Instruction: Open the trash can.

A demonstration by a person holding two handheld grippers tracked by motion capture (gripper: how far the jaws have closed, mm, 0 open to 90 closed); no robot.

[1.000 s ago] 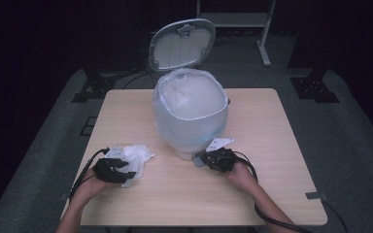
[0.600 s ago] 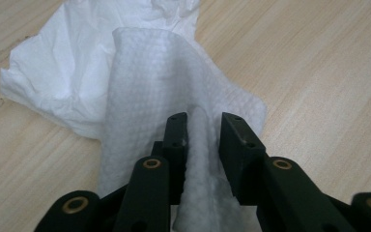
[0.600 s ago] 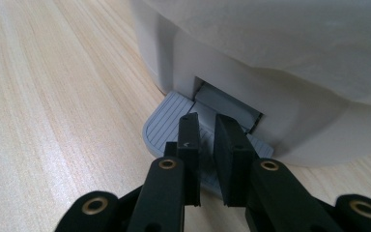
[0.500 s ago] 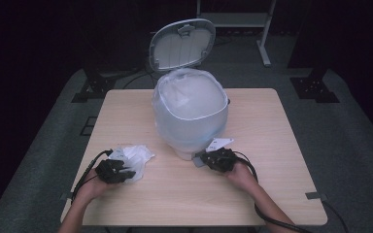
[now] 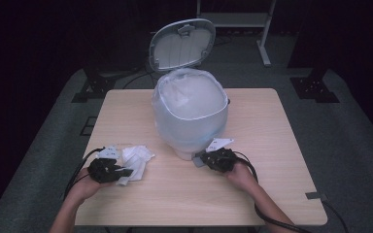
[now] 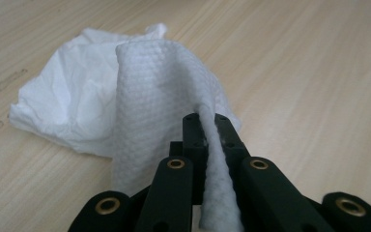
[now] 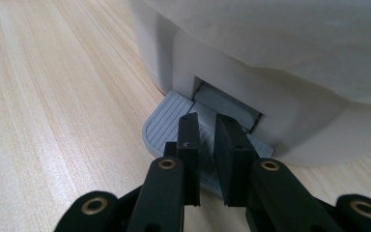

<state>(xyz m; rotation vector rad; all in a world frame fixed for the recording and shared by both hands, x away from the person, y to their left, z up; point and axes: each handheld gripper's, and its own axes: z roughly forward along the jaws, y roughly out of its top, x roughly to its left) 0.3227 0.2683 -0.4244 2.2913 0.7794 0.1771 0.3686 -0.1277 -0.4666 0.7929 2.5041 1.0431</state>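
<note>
Pedal bin (image 5: 190, 116), white plastic with a translucent liner bag, stands mid-table on the pale wooden table (image 5: 272, 136), its lid (image 5: 182, 43) raised behind. Left gripper (image 5: 119, 171) has just been closing and now pinches a fold of the white crumpled paper towel (image 6: 140, 96), which lies on the wood near the table's front left, just left of the bin. Right gripper (image 7: 206, 140), jaws close together with a narrow gap, rests over the bin's grey ribbed foot pedal (image 7: 166, 121). Bin body blocks the space directly ahead of it.
</note>
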